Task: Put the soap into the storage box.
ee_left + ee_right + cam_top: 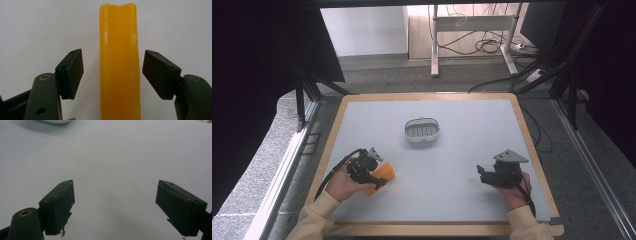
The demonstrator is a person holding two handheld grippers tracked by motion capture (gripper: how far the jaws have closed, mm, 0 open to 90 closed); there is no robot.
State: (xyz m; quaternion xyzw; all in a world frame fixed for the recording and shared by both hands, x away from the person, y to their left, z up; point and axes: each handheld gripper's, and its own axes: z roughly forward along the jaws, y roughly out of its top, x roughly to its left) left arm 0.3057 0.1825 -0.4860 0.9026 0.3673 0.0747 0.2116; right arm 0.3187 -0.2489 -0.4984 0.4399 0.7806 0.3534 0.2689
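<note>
The desk (pixel 427 165) is lying pale grey inside a light wooden rim, and everything else is placed here against the white oval dish (pixel 422 130) sitting on it, a little beyond its middle. The dish is showing a slotted green insert inside its rim.

The right tongs (pixel 482 175) are resting in the person's hand near the desk's near right corner, well apart from the dish and on its near right side. In the right gripper view their jaws are standing wide apart over bare desk, released and gripping nothing.

The left tongs (pixel 379 183) are sitting on the near left side of the dish, well apart from it. Their jaws are standing either side of the orange block (pixel 119 65) with a gap showing on both sides, so they are not grasping it. The block is lying on the desk, between those jaws.
</note>
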